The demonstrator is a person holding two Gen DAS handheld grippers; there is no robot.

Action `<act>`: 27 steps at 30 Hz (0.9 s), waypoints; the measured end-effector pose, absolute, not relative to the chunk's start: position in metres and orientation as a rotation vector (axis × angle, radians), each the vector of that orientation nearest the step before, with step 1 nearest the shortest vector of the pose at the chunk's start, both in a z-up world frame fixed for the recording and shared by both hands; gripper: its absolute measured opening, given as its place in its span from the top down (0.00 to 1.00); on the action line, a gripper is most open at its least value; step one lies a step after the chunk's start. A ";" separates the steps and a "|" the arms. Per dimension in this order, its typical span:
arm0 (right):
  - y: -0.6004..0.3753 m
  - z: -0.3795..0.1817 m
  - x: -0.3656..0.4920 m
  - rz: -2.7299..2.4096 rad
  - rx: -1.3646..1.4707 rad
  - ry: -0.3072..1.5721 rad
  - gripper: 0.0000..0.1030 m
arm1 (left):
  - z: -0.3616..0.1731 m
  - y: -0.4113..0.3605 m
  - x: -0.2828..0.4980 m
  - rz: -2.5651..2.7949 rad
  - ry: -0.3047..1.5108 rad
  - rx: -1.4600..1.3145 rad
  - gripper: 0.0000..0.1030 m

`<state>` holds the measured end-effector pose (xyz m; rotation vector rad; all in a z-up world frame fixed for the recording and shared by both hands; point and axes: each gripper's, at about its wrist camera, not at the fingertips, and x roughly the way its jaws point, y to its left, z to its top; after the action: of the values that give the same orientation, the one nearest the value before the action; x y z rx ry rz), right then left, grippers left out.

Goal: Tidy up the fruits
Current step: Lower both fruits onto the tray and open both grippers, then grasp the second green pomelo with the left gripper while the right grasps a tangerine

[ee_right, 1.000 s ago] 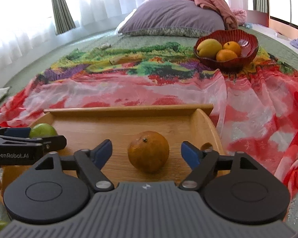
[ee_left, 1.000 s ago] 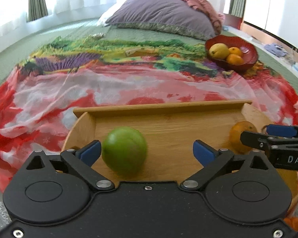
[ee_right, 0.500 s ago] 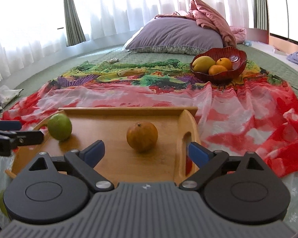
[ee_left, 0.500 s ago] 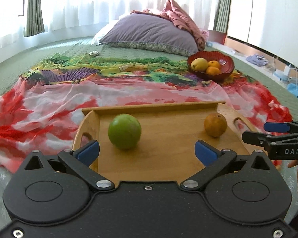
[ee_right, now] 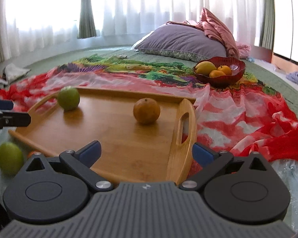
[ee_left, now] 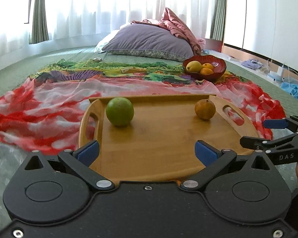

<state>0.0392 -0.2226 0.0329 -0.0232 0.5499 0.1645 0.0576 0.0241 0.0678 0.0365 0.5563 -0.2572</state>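
Both grippers have drawn back from the tray point(ee_left: 168, 142) since a second ago; the whole tray now shows in each wrist view where only its far half did before, so I judge both fruits as delivered and the hands free for the next pick. The tray lies flat on the red cloth point(ee_left: 40, 107), its long axis running handle to handle across the left view, the straight rail on its far side toward the bowl point(ee_left: 205, 68). The green fruit point(ee_left: 119, 111) sits at the tray's far-left corner; the orange point(ee_left: 205, 109) at its far right, well apart, its stem end turned up. The left gripper point(ee_left: 147, 151) stands wide, nothing between the pads; the right gripper point(ee_right: 146, 154) has just been opening to its widest, also empty. Another green fruit point(ee_right: 9, 158) lies off the tray by its near-left edge, with what may be an orange one just beside it.
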 end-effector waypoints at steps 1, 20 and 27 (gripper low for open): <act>-0.221 0.032 0.036 0.167 -0.037 0.547 0.00 | 0.066 0.024 0.054 -0.256 0.555 0.037 0.00; -0.195 0.018 -0.013 0.190 -0.165 0.498 0.00 | 0.039 0.024 0.018 -0.237 0.590 0.055 0.01; -0.204 0.011 -0.029 0.150 -0.152 0.511 0.13 | 0.036 0.028 0.005 -0.235 0.595 0.076 0.16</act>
<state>-0.0291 -0.2041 0.0109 -0.1521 0.5112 0.1496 0.0050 0.0282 0.0358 0.0756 0.5948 -0.2353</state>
